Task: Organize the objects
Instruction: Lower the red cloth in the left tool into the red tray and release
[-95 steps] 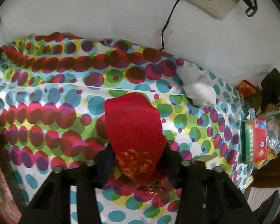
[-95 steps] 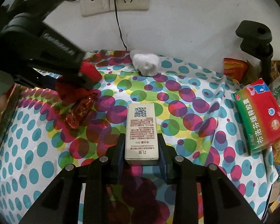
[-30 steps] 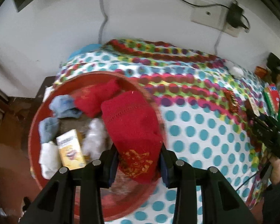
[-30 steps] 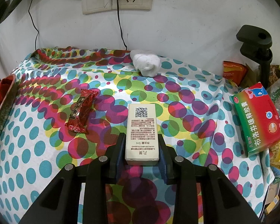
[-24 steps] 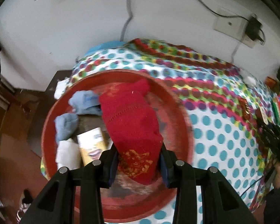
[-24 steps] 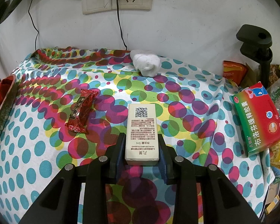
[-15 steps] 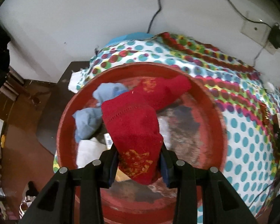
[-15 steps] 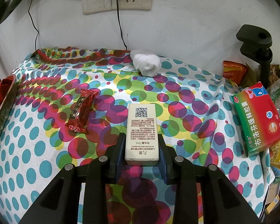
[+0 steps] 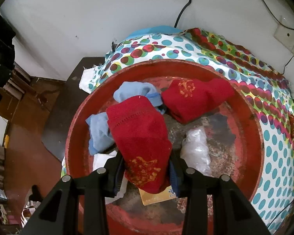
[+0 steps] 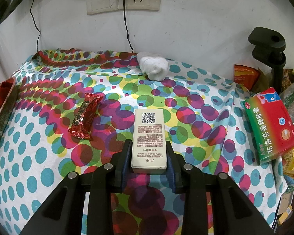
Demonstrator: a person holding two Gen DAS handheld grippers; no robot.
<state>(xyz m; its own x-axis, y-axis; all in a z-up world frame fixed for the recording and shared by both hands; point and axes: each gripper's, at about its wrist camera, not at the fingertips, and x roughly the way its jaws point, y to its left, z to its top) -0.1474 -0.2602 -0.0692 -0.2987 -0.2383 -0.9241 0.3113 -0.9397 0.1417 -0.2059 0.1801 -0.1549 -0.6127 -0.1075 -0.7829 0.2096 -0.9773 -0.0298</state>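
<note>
Red knit fills the left gripper: a red sock with gold print sits between its jaws, which have just been opening, and the pads still appear to touch the fabric on both sides. The sock hangs over a round red basin at the edge of a polka-dot cloth. Inside the basin lie a second red sock, blue socks, a clear bag and a yellow box partly hidden under the held sock. The right gripper is clamped on a white box bearing a QR code, low over the cloth. A red candy wrapper lies to its left, a rolled white sock near the wall, and a red-and-green carton at the right edge.
</note>
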